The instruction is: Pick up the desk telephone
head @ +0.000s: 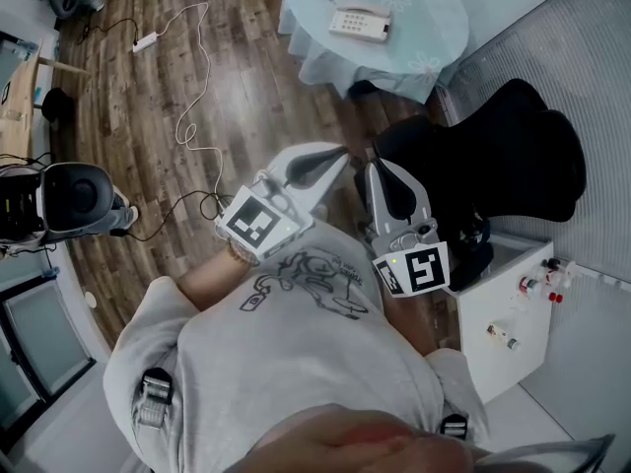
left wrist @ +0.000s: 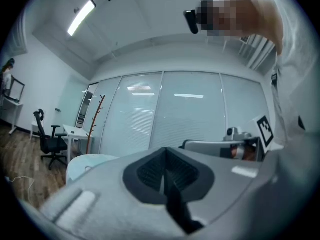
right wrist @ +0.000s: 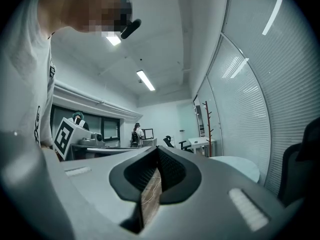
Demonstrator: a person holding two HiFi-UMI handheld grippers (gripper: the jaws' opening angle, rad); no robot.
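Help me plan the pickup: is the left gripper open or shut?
Shut. The left gripper has its pads pressed together, nothing between them, well short of the desk telephone.

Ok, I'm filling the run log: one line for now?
phase: pre-approach | left gripper: shut, empty | right gripper: shut, empty | desk telephone: on table, untouched

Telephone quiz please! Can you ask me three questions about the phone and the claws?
1. True or false: the telephone lies on the round table.
2. Fill in: the left claw and the right claw are both ____ (open or shut).
3. What holds the telephone? A: left claw. B: right claw. C: nothing.

Key: 1 true; 2 shut; 3 C.
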